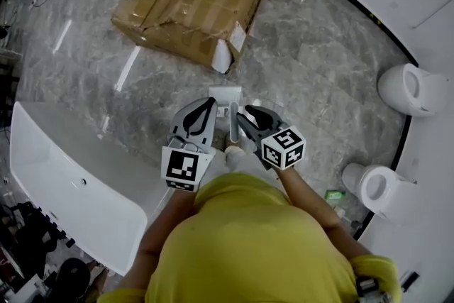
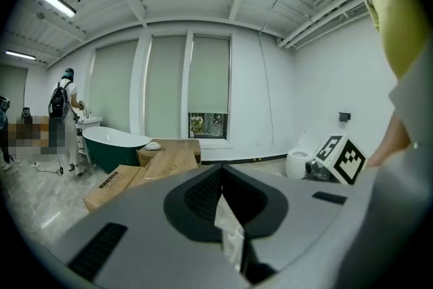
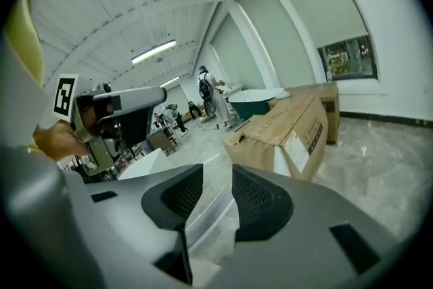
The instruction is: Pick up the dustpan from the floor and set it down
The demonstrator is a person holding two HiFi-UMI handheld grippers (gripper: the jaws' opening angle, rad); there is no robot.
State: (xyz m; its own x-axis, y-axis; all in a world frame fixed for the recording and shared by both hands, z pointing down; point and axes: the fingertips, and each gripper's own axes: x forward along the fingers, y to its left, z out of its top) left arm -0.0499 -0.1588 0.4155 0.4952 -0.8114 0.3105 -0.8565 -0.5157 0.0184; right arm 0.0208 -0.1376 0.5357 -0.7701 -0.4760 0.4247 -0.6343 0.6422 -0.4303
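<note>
My right tongs (image 1: 243,114) grasp one white dustpan (image 1: 225,93) near the cardboard box (image 1: 198,3), whose label is unreadable; my left tongs (image 1: 212,104) are clenched shut.

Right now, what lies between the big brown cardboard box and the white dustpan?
Nothing: the head view shows only bare grey marble floor between the brown cardboard box and the white dustpan.

Plain yellow short-sleeved shirt (image 1: 248,238)
</note>
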